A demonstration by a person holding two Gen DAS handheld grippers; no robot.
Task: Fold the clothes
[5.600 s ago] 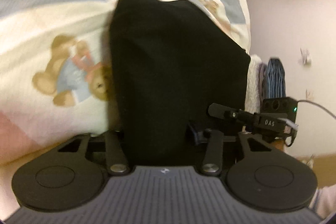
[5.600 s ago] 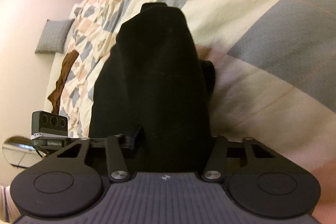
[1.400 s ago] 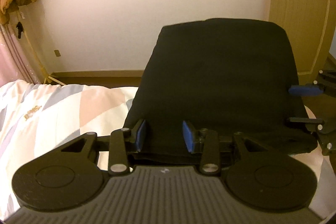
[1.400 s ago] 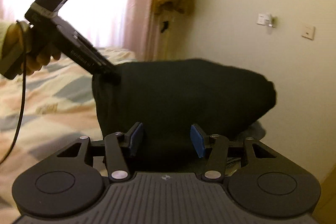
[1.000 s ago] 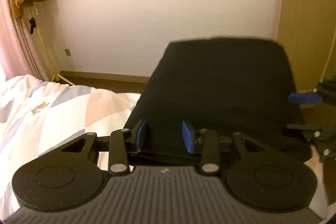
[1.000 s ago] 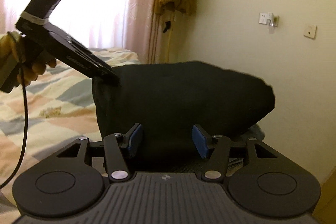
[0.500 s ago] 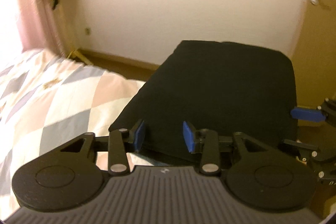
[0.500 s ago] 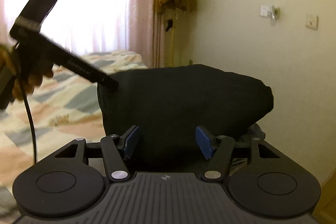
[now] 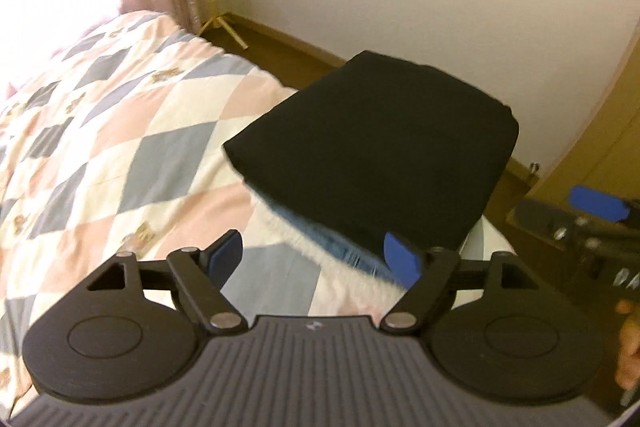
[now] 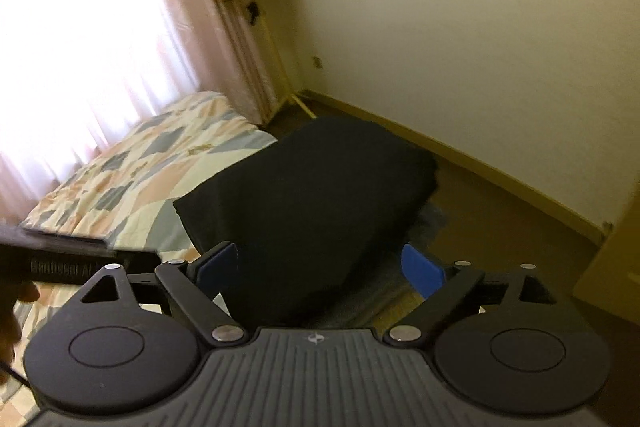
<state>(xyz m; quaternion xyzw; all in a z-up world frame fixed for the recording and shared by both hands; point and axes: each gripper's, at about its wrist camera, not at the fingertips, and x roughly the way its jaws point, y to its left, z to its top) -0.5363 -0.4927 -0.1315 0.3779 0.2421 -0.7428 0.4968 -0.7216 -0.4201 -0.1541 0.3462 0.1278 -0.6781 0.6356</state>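
Left gripper (image 9: 316, 253), jaws spread wide with blue pads (image 9: 401, 259) facing inward, holding nothing. Right gripper (image 10: 320, 265), jaws likewise wide apart and empty. Each gripper appears at the edge of the other's view, level and alongside.

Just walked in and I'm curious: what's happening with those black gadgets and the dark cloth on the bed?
A person is folding clothes with a hand-held gripper in each hand. The folded black garment lies on a stack of other folded items, blue and fluffy white, at the corner of the quilted bed. Both the left gripper and the right gripper are open, holding nothing.
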